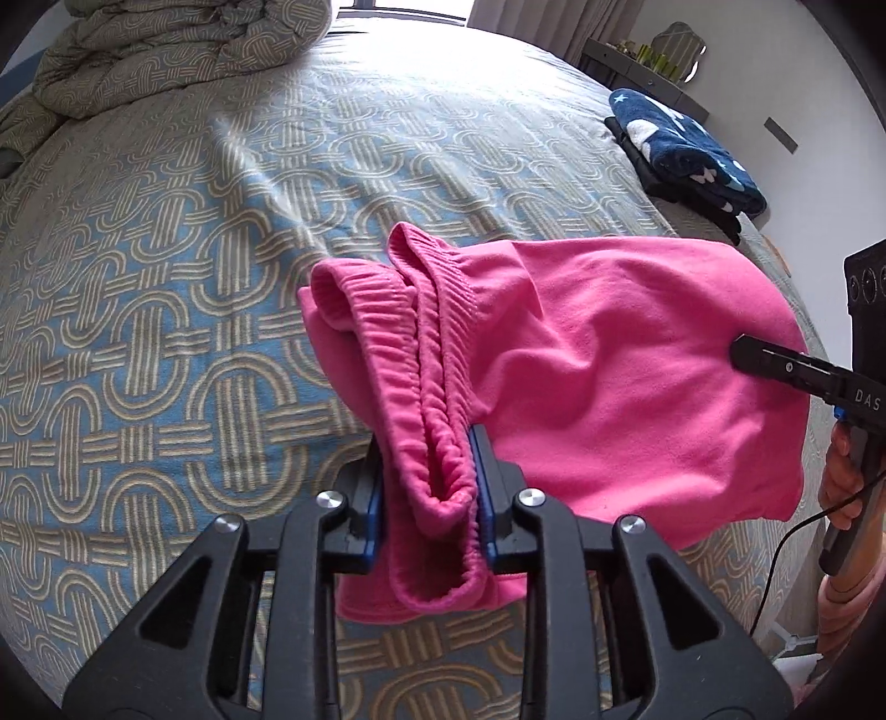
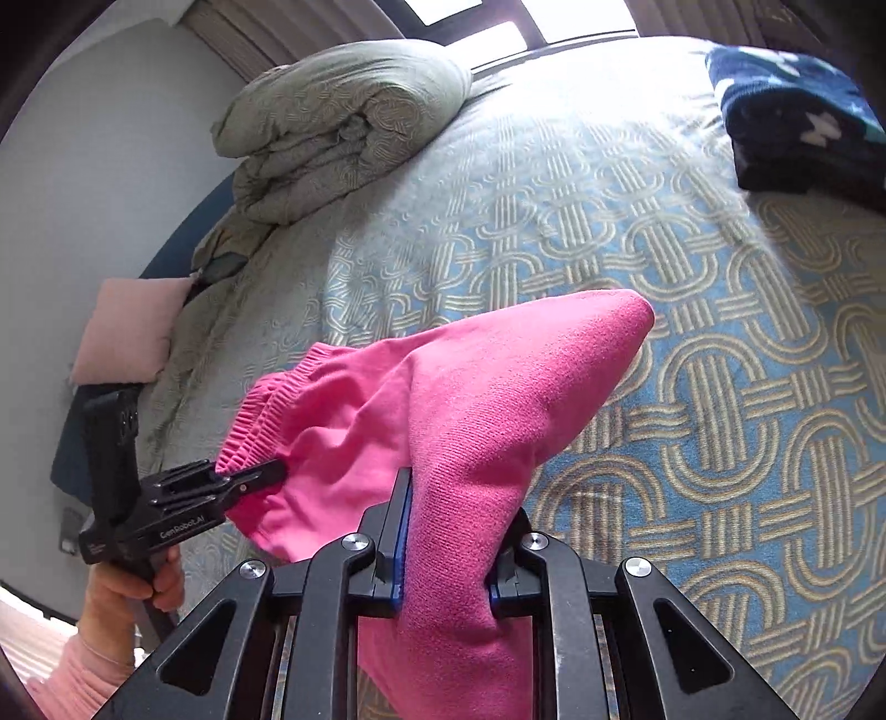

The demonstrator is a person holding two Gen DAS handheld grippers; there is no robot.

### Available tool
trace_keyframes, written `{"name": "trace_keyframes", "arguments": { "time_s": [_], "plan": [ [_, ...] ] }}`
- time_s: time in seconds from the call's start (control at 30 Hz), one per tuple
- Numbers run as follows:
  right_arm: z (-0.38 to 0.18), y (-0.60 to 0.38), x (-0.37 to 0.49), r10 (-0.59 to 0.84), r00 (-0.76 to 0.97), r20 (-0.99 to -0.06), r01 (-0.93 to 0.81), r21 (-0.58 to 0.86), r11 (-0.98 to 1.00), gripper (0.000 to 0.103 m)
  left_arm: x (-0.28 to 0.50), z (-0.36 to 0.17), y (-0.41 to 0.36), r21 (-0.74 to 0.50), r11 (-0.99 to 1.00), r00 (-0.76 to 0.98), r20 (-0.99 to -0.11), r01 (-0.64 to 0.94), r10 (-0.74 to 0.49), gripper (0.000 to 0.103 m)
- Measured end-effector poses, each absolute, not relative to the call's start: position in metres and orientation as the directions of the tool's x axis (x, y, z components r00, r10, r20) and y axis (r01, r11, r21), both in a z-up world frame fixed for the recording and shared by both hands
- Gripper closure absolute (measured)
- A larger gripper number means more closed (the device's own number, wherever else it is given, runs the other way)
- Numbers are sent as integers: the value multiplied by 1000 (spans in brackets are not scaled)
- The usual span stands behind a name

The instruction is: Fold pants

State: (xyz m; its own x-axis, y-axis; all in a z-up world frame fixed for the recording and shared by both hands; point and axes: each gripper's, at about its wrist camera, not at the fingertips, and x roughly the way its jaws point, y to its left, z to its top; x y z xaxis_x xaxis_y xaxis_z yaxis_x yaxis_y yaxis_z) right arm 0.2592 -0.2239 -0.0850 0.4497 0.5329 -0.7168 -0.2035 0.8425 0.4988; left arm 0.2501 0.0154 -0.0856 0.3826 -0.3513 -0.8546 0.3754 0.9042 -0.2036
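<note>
Left gripper (image 1: 429,498) nearest: jaws pinched onto the bunched elastic waistband (image 1: 398,343) of the pink pants (image 1: 609,376), blue pads pressing the cloth on both sides. Right gripper (image 2: 451,548) is clamped on a thick fold of the same pants at the other end.

The pants hang between the two grippers, lifted just above the patterned bedspread (image 1: 166,277), already folded over into a compact bundle.

Judgement: soft fleece, light, limp, not slippery; it sags wherever unsupported. Best holds are the ribbed waistband and the doubled fold edge, gripping all the layers.

Further out, a folded navy star-print blanket (image 1: 686,144) at 2 o'clock in the left view. Rolled grey duvet (image 1: 183,50) at 11 o'clock, by the window.
</note>
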Motion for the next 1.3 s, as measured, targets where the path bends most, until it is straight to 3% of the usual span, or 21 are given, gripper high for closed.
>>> {"name": "trace_keyframes", "arguments": {
  "time_s": [0.37, 0.73, 0.9, 1.1, 1.13, 1.2, 1.3],
  "plan": [
    [-41, -351, 201, 444, 615, -651, -84, 506, 858, 84, 242, -36, -114, -204, 781, 353, -805, 590, -477, 75],
    [-26, -535, 108, 123, 774, -622, 253, 481, 839, 84, 221, -4, -357, -89, 503, 251, -784, 860, -568, 75],
    [-28, -603, 82, -26, 784, -621, 380, 446, 810, 83, 213, -8, -449, -35, 388, 221, -775, 921, -593, 75],
    [-49, -677, 75, -103, 767, -634, 491, 476, 729, 83, 215, -15, -540, 54, 336, 257, -762, 940, -595, 74],
    [-54, -689, 74, -113, 761, -639, 505, 474, 721, 82, 217, -19, -551, 71, 342, 274, -757, 937, -593, 73],
    [-64, -704, 83, -132, 741, -659, 525, 446, 725, 79, 228, -39, -567, 105, 377, 310, -782, 920, -540, 60],
    [-98, -715, 102, -201, 576, -792, 659, 305, 688, 72, 246, -82, -575, 152, 418, 333, -852, 896, -404, 49]
  ]
}}
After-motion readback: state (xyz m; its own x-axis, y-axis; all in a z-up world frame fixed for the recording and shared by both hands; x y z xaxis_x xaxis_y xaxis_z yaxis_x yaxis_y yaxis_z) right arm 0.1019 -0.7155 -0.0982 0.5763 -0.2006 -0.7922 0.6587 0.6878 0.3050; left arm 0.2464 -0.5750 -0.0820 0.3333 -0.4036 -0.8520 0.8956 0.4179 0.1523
